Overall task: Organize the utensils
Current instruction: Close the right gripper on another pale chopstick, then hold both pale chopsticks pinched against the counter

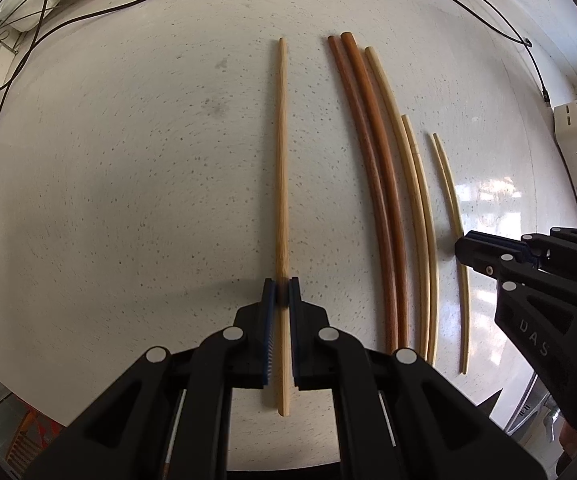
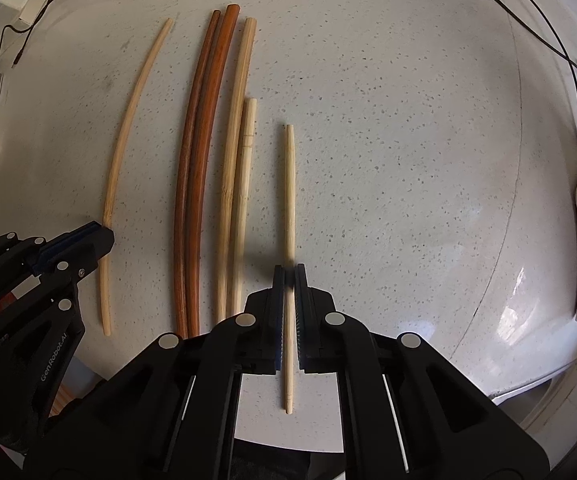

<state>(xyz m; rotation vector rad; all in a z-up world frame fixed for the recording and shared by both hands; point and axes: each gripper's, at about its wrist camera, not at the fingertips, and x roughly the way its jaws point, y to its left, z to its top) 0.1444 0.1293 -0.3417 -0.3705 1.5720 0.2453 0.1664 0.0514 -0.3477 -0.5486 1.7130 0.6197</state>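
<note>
On speckled worktop (image 1: 128, 200), one light, stiff, slippery chopstick (image 1: 281, 200) is pinched near its lower end by left gripper (image 1: 283, 292), another (image 2: 289, 200) likewise by right gripper (image 2: 289, 276).

You have six chopsticks laid roughly parallel on the speckled desk (image 2: 388, 120). The long light wooden chopstick (image 1: 281, 184) lies apart on the left. Two dark brown chopsticks (image 2: 202, 160) lie touching side by side, with two pale bamboo chopsticks (image 2: 237, 168) just beside them. The short pale chopstick (image 2: 288, 208) lies apart on the right.
</note>
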